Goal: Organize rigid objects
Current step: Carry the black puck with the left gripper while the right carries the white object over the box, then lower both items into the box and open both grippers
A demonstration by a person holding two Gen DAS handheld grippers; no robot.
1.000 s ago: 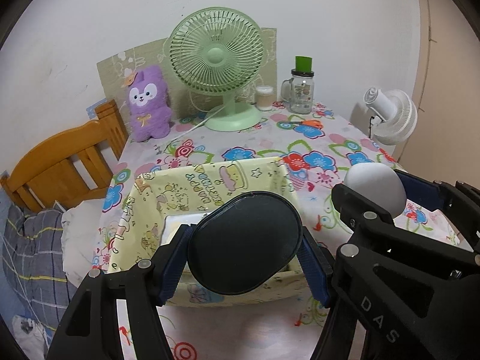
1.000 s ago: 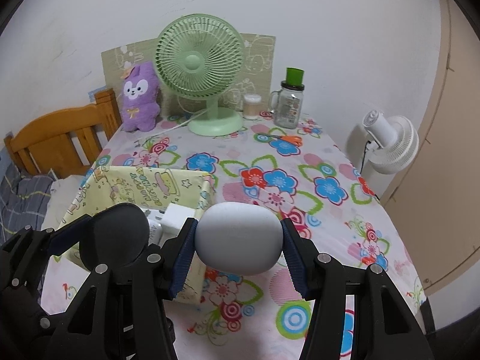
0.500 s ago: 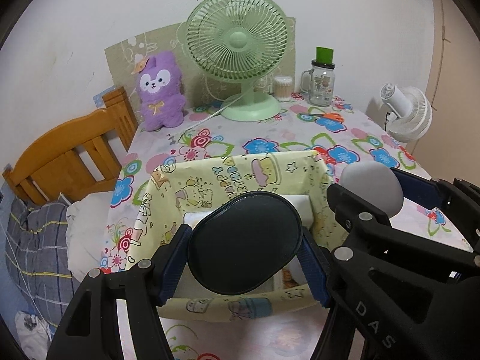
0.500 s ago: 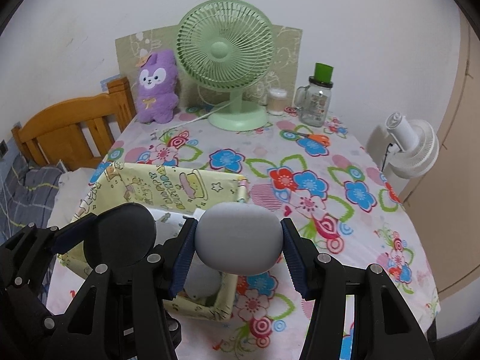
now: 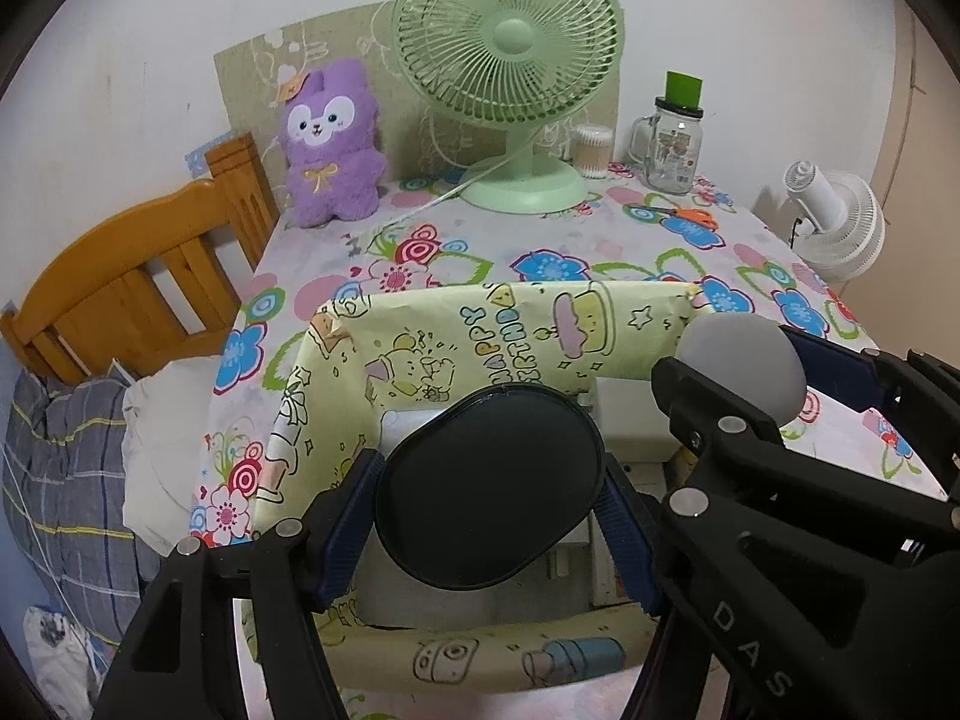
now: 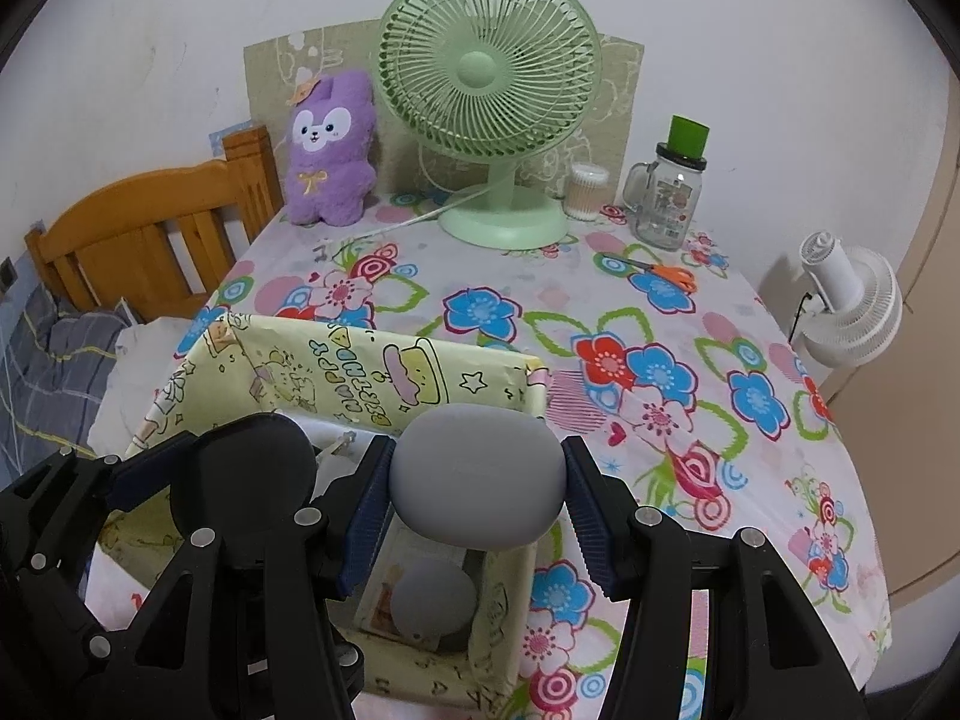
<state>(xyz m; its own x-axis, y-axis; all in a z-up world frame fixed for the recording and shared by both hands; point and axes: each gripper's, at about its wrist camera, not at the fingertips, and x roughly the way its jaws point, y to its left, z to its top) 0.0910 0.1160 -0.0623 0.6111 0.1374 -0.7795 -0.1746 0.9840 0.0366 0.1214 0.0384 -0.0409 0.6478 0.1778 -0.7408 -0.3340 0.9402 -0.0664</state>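
Pinching from both sides, the left gripper [image 5: 489, 495] has its blue fingers [image 5: 354, 510] spread fairly wide and pressed against the flanks of a dark oval case [image 5: 487, 487], holding it over the yellow paper-covered box [image 5: 480, 324], seemingly so it can drop straight in. At its 3 o'clock, the right gripper [image 6: 477, 495] sits with its fingers [image 6: 372, 504] closed narrower on a grey rounded case [image 6: 477, 477], above the box's near right corner, where a similar grey object [image 6: 435, 600] already lies. Beyond the box, at 12 o'clock on the flowered surface [image 6: 690, 330], stand a green fan [image 6: 489, 96], a purple plush [image 6: 330, 147] and a jar [image 6: 669, 189].
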